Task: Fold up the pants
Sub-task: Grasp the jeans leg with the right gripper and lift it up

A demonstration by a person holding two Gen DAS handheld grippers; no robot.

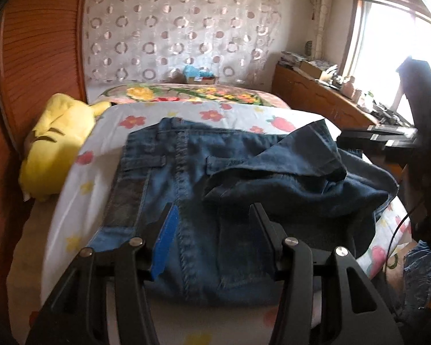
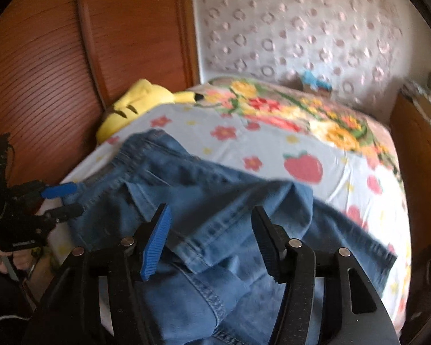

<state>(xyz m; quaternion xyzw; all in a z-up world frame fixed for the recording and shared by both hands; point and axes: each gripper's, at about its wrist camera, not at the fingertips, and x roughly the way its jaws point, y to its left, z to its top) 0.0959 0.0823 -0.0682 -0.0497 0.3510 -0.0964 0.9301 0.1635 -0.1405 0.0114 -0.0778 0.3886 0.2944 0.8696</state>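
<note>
Blue jeans lie on a white flower-print bed sheet, waistband toward the far side, with a darker leg part thrown back over them at the right. My left gripper hovers open just above the denim, with nothing between its fingers. In the right wrist view the jeans spread across the near bed, a hemmed leg end folded on top. My right gripper stands open over that fold, its pads clear of the cloth. The left gripper shows at the jeans' left edge, a hand holding it.
A yellow plush toy lies between the bed and a wooden panel on the left. A flowered blanket covers the far bed. A cluttered wooden cabinet under a window and a black stand are at the right.
</note>
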